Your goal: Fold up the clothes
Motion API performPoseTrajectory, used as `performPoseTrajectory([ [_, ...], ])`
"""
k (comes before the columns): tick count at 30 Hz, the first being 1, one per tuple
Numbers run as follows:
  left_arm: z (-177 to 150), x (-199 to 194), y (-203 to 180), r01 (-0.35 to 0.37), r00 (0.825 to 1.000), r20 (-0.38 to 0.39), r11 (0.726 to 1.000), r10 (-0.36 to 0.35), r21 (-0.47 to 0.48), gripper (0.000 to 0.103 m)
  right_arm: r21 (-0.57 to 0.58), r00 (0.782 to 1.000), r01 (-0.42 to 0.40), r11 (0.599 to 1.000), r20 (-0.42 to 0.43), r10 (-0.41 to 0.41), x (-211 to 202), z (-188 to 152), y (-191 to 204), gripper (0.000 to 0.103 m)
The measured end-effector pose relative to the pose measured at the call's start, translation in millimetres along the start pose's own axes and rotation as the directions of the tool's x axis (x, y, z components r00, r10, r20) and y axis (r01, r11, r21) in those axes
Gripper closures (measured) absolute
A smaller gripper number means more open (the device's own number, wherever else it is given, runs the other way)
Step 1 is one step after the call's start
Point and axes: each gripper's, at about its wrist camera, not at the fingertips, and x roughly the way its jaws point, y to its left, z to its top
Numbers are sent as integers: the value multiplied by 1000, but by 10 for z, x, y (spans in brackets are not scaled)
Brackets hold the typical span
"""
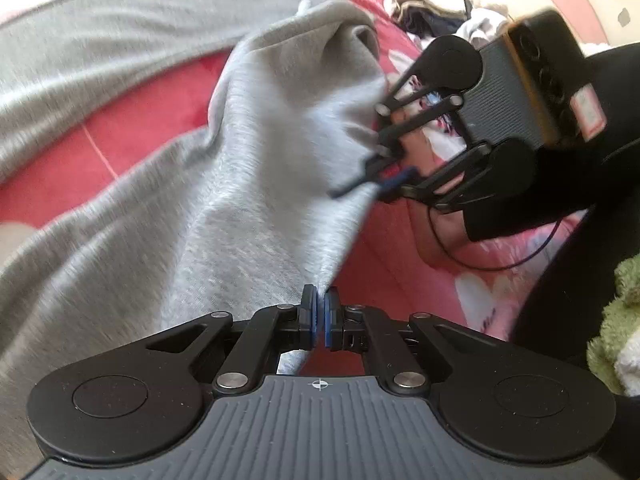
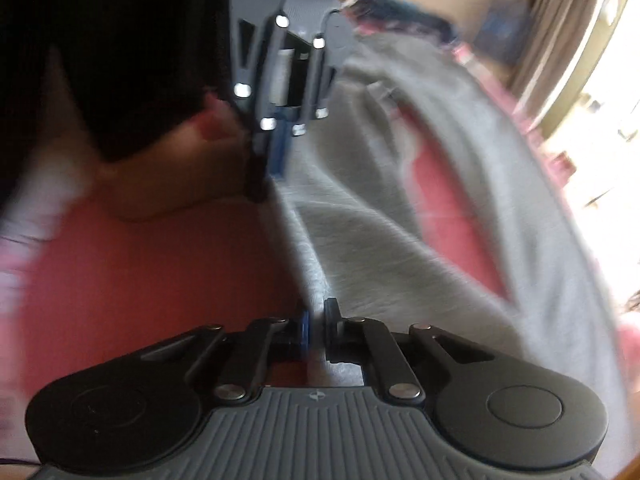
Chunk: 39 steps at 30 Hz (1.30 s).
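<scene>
A grey sweatshirt-like garment (image 1: 260,160) lies spread over a red bedcover (image 1: 120,152), with one part lifted into a taut ridge between both grippers. My left gripper (image 1: 321,300) is shut on an edge of the grey cloth, which runs up from its blue pads. My right gripper (image 1: 360,184) pinches the same edge farther along, at the right of the left wrist view. In the blurred right wrist view, the right gripper (image 2: 316,316) has grey garment (image 2: 380,220) between its nearly closed fingers, and the left gripper (image 2: 268,176) points down at the cloth from above.
A pile of loose clothes (image 1: 440,4) sits at the far right of the bed. A green plush thing (image 1: 624,320) is at the right edge. A person's black sleeve (image 1: 560,184) and a thin cable (image 1: 480,264) trail behind the right gripper. A curtain (image 2: 560,20) and a bright window stand beyond.
</scene>
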Motion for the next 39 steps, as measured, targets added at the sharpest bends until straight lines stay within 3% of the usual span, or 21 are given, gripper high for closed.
performPoseTrajectory([
  [2,-6,24,41,25,1000,-18,999,-26,-23,101,61,992,-125,990,-28,127,-15,-3,-19,97],
  [5,-7,132,66,47,997,-63,997,-51,-64,99,186,970,-224,957,-56,238,141,-60,-74,97],
  [8,-49,144,76,12,995,-98,996,-22,-93,98,273,954,-255,928,-84,287,333,-158,-117,97],
  [10,-118,-11,116,-29,997,-81,990,18,-140,96,288,953,-255,923,-88,291,315,-183,-94,97],
  [12,-257,-259,181,-55,998,-32,972,49,-228,90,296,954,-258,920,-75,292,241,-192,-77,97],
  [15,-561,-646,298,-134,987,28,910,157,-393,85,313,954,-265,912,-52,295,183,-221,-89,97],
  [17,-837,-887,370,-204,955,68,802,290,-562,77,320,954,-266,909,-44,295,162,-232,-104,97],
  [19,-1114,-1128,442,-244,903,81,658,422,-712,64,314,956,-261,913,-48,290,163,-219,-94,96],
  [21,-1392,-1363,511,-249,836,69,488,544,-836,59,301,957,-254,919,-57,284,173,-197,-69,96],
  [23,-1698,-1559,591,-194,774,54,317,630,-928,43,294,958,-255,921,-55,282,171,-177,-55,96],
  [25,-1932,-1621,642,-162,714,-13,147,700,-976,42,290,957,-260,921,-47,285,163,-157,-48,96],
  [30,-2238,-1576,840,-191,646,-172,-60,744,-980,42,293,955,-270,917,-41,294,144,-121,-57,96],
  [33,-2220,-1521,857,-194,622,-181,-74,761,-978,42,289,953,-278,916,-39,302,97,-138,-67,96],
  [38,-2185,-1503,845,-215,562,-208,-101,801,-971,43,284,935,-333,899,-25,354,18,-50,-103,96],
  [39,-2187,-1494,854,-217,556,-213,-107,803,-970,43,283,929,-348,894,-21,369,1,-30,-108,96],
])
